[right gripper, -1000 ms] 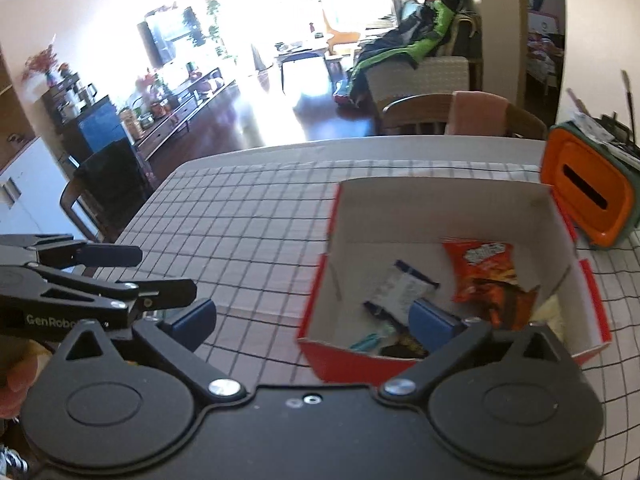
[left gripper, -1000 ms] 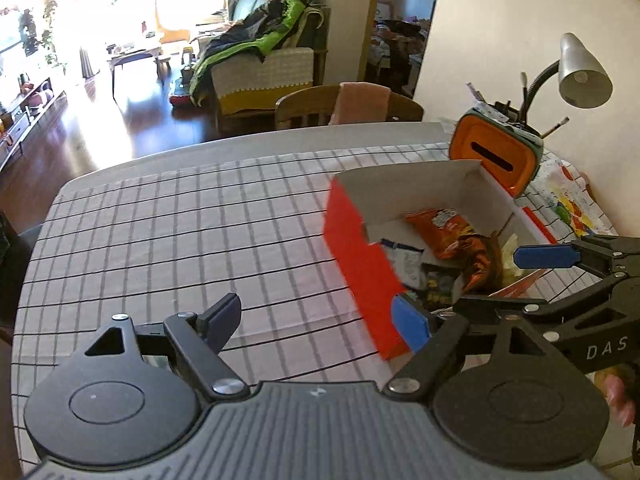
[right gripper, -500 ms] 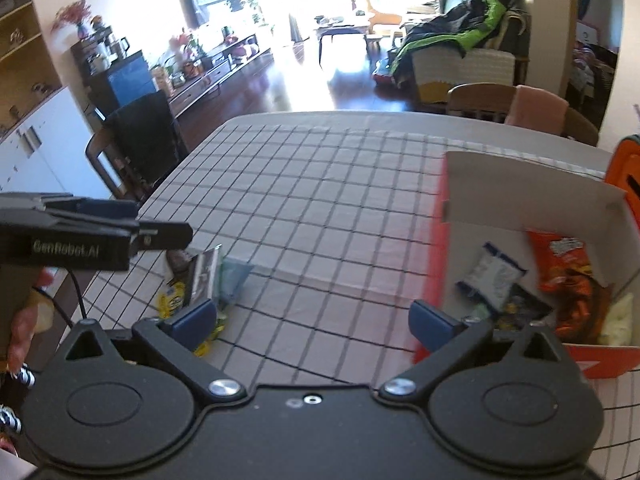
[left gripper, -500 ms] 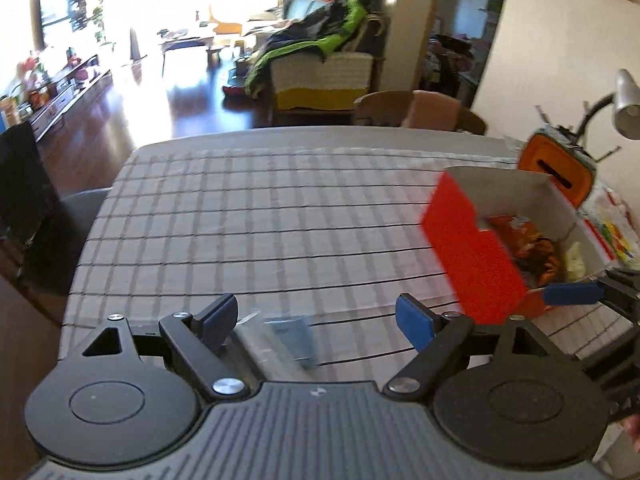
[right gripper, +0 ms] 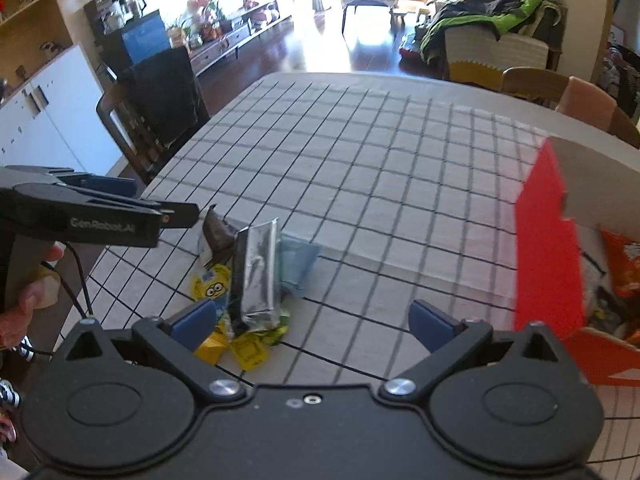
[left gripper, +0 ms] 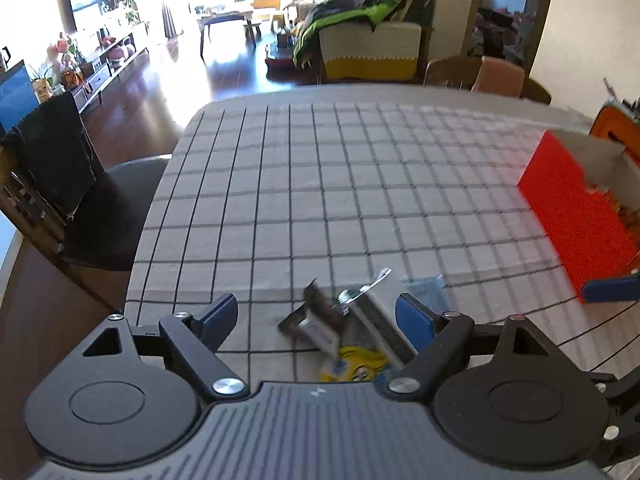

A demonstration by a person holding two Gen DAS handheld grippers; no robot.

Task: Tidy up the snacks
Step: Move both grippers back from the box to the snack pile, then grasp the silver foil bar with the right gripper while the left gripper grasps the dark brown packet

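Snacks are what I have swung back for: a second ago both cameras looked into the red box, and now they look at the loose pile near the table's near-left edge, so a drop-off seems done and the next pick is starting. Going left to right, the left claw (left gripper: pixel 316 316) has come down over the pile with its jaws wide apart and nothing pressed between the blue pads; the wrappers lie just under and ahead of it. In the pile (right gripper: pixel 248 276) I make out a dark brown pouch (right gripper: pixel 218 232), a silver foil packet (right gripper: pixel 258 276) lying on top, a pale blue sachet (right gripper: pixel 298 264) beside it and yellow wrappers (right gripper: pixel 212 288) beneath. The right claw (right gripper: pixel 312 322) is also spread wide and empty, hovering to the right of the pile over the checked tablecloth (right gripper: pixel 380 184). Farthest right stands the red box (right gripper: pixel 548 264), well apart from the pile, with orange snack bags (right gripper: pixel 624 264) already inside. I judge the task is partly done: several packets remain outside, and the overlapping foil may slip when pinched.
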